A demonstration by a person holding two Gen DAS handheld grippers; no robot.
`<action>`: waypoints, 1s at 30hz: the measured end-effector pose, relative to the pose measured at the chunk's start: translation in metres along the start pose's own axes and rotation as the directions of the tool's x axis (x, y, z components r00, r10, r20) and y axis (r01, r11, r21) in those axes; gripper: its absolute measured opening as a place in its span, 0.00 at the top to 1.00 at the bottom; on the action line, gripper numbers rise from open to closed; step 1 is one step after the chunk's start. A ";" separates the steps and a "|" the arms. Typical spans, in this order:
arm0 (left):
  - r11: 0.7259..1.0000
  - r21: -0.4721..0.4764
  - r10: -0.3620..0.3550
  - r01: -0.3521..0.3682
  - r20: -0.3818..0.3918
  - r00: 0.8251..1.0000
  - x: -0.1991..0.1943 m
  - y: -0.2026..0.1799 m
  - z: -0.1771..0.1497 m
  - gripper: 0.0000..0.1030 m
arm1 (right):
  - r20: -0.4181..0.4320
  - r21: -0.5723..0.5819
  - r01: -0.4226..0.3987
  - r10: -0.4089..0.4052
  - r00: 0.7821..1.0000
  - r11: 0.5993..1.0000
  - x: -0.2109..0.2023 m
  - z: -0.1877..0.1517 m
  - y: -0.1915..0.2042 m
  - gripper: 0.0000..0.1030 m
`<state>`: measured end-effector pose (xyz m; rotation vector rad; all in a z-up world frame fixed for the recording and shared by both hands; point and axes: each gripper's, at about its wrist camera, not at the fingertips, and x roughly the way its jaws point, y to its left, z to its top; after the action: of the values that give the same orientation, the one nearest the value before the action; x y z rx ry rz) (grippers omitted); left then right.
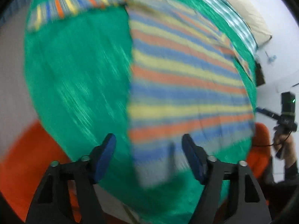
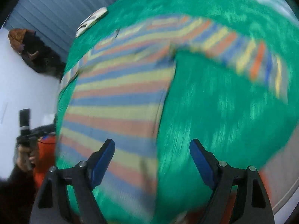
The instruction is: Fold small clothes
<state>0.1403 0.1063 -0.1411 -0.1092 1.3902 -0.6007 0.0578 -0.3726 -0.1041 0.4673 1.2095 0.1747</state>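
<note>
Striped top (image 1: 186, 78) lies flat on green cloth (image 1: 74, 85), body spread, one sleeve (image 1: 61, 5) out sideways. No fold visible yet, so nearly all's left. L gripper (image 1: 149, 149) & R gripper (image 2: 152, 153) both hover wide open, empty.

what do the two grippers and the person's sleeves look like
Both the left gripper and the right gripper have black angular frames with silver round bolts and blue pads on the fingers. A thin black cable runs by the right hand. The sleeve looks dark.
</note>
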 end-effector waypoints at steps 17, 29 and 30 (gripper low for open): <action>0.999 -0.041 0.030 -0.030 0.007 1.000 -0.002 -0.009 -0.027 0.97 | -0.038 0.086 -0.068 0.071 0.997 0.994 -0.003 -0.058 0.003 0.95; 0.919 -0.084 0.393 -0.384 0.155 0.906 -0.064 -0.008 -0.047 0.59 | -0.115 0.030 0.225 -0.220 0.969 0.974 0.001 -0.081 0.000 0.63; 0.922 -0.086 0.387 -0.378 0.194 0.901 -0.076 -0.013 -0.046 0.55 | -0.071 0.018 0.243 -0.242 0.968 0.970 -0.012 -0.081 0.004 0.63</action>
<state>0.0878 0.1426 -0.0772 0.0640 1.1796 -0.2196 -0.0212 -0.3529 -0.1138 0.3348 1.3261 -0.0357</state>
